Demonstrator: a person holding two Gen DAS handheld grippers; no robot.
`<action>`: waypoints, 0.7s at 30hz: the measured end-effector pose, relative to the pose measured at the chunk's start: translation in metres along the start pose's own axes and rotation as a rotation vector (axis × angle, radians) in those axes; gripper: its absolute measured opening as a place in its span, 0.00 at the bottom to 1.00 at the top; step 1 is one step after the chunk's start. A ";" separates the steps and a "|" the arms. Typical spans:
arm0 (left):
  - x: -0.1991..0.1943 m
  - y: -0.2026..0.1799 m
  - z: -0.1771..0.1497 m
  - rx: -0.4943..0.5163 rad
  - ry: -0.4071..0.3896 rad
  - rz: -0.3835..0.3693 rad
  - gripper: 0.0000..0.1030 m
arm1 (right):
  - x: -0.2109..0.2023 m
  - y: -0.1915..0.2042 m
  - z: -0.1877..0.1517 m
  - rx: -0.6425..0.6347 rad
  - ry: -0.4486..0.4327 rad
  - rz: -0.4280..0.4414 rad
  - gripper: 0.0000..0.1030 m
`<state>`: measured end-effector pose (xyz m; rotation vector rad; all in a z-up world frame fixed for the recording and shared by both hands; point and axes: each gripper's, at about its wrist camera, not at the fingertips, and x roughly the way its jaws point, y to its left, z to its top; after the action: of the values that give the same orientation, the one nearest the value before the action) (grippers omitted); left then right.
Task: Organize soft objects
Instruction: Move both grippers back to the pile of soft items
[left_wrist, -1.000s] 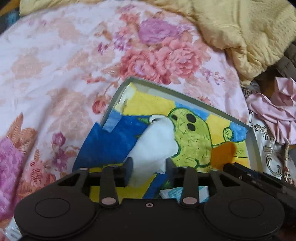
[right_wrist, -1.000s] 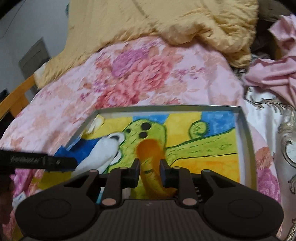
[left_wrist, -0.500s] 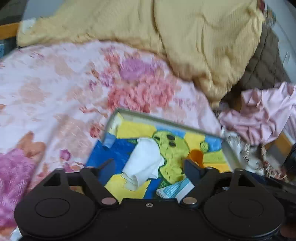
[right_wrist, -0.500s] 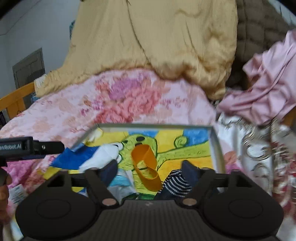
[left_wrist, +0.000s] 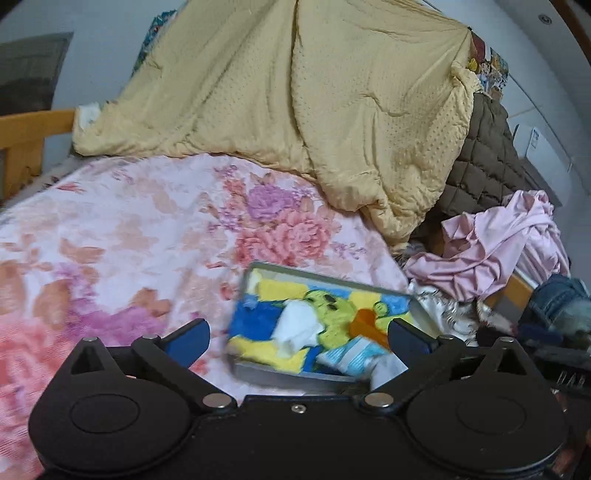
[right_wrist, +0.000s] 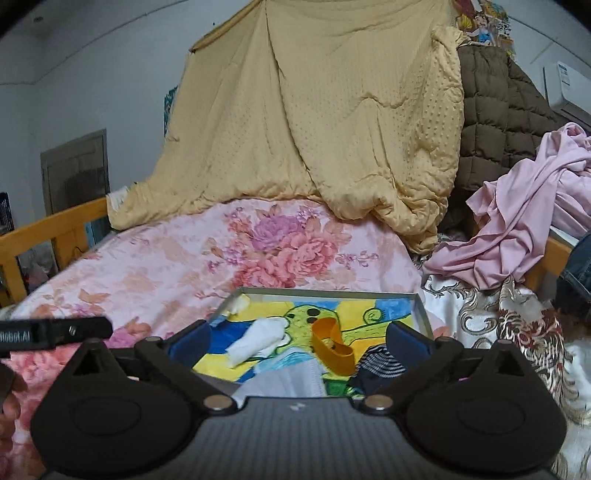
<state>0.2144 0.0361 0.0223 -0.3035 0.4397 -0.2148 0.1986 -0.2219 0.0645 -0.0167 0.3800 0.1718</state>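
**A cluttered bedroom**

A bed (right_wrist: 155, 266) with a pink floral cover and an orange wooden frame (right_wrist: 48, 225) fills the room. A yellow quilt (right_wrist: 332, 122) is heaped at its far end beside a brown quilted blanket (right_wrist: 498, 122). The walls (right_wrist: 92, 81) are pale grey-blue, with a door (right_wrist: 75, 170) at left and an air conditioner (right_wrist: 569, 88) at upper right.

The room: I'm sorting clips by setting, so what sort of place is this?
Most likely a bedroom: a floral bedspread inside a wooden bed frame, a yellow quilt heaped behind, and pink clothes beside it.
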 end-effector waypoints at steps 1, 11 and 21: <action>-0.009 0.004 -0.004 0.002 0.000 0.010 0.99 | -0.004 0.003 -0.002 0.004 -0.003 -0.003 1.00; -0.049 0.023 -0.039 0.023 0.048 0.082 0.99 | -0.041 0.004 -0.040 0.062 0.040 -0.028 1.00; -0.060 0.004 -0.068 0.108 0.106 0.042 0.99 | -0.068 -0.002 -0.062 0.017 0.132 -0.045 1.00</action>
<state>0.1318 0.0390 -0.0148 -0.1771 0.5366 -0.2138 0.1135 -0.2377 0.0317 -0.0196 0.5127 0.1233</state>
